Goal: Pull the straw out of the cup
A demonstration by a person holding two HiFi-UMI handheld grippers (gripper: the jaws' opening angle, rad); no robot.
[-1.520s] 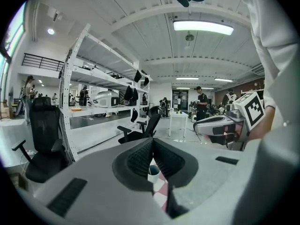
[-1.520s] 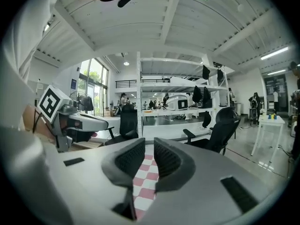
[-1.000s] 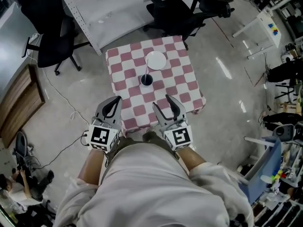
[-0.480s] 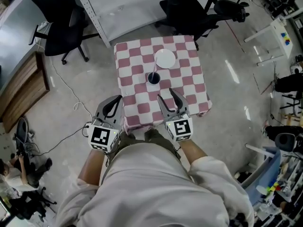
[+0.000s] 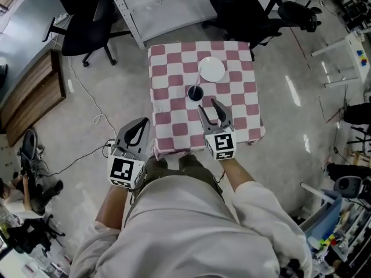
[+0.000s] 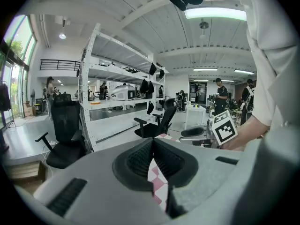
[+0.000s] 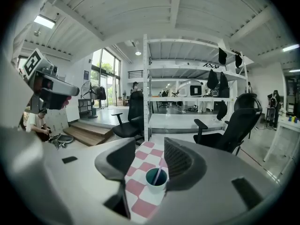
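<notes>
My right gripper [image 7: 150, 148] has its jaws well apart and closing, with nothing between the pads. The cup [image 7: 156, 182] shows through the gap, just beyond the fingertips, and I see no contact with it. The straw [image 7: 159, 174] stands tilted inside the cup. My left gripper [image 6: 152, 143] has its jaws together at the tips and holds nothing; it sits well apart from the cup, on my near left. The cup stands upright on the checked tablecloth [image 5: 168, 106]. A white plate [image 5: 211, 69] lies just beyond the cup. Black office chairs [image 5: 243, 10] stand farther beyond the cup.
</notes>
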